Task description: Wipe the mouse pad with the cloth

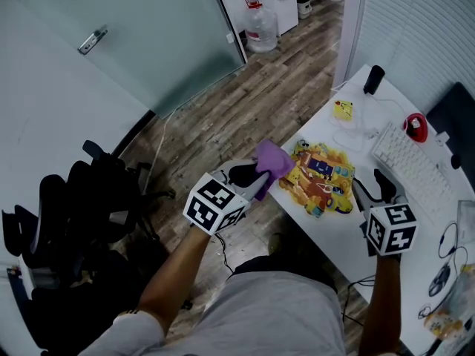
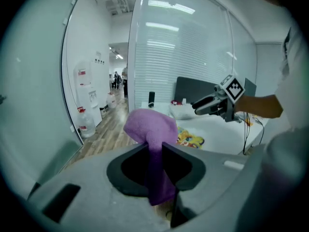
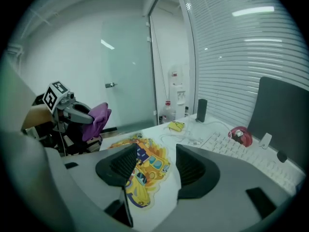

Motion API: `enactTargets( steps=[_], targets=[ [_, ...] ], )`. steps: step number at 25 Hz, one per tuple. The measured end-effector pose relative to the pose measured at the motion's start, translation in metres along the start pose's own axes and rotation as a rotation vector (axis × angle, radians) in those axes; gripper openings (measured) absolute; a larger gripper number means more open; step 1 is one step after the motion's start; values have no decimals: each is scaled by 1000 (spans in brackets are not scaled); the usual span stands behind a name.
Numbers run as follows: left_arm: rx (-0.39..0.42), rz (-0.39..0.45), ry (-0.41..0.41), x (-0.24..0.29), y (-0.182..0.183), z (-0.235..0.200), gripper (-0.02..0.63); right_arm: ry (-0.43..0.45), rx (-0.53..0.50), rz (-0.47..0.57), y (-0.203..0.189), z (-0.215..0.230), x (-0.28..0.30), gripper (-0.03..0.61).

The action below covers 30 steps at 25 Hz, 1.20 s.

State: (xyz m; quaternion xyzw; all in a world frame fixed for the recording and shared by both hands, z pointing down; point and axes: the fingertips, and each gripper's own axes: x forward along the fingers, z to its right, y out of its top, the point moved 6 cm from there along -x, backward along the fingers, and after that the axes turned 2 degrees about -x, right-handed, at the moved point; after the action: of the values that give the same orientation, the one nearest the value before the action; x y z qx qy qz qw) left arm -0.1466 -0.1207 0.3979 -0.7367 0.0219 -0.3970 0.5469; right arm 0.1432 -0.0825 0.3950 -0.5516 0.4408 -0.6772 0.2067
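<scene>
— Where is the mouse pad (image 1: pixel 320 178) lying?
— On the desk (image 1: pixel 326 225), near its edge. The cloth (image 1: pixel 273 159) is hanging just beside it, pinched in the left gripper (image 1: pixel 256 176).
— Wiping?
— Seemingly not begun. The right gripper (image 1: pixel 380 188) is gaping empty alongside.

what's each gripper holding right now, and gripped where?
Left gripper is shut on the purple cloth, pinched partway along: a bunch sits beyond the jaws, a tail hangs below. Right gripper is open, nothing between its jaws.
</scene>
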Motion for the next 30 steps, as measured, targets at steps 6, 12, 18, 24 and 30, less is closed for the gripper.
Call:
enactTargets(
  steps=[6,12,18,24,30],
  targets=[
    [27,300,-40,-26,43,26,83,36,24,189,32,-19,-37,195],
    [53,496,-68,-45,72,55,83,77,1,366,59,-39,-69,132],
    [60,642,-75,-59,89,76,83,107,-3,491,71,-57,-91,74],
    [71,713,-65,-73,97,85,82,133,-29,601,79,-75,-112,43],
    [63,778,-47,-84,96,91,82,143,-53,679,80,-82,-129,25]
  ],
)
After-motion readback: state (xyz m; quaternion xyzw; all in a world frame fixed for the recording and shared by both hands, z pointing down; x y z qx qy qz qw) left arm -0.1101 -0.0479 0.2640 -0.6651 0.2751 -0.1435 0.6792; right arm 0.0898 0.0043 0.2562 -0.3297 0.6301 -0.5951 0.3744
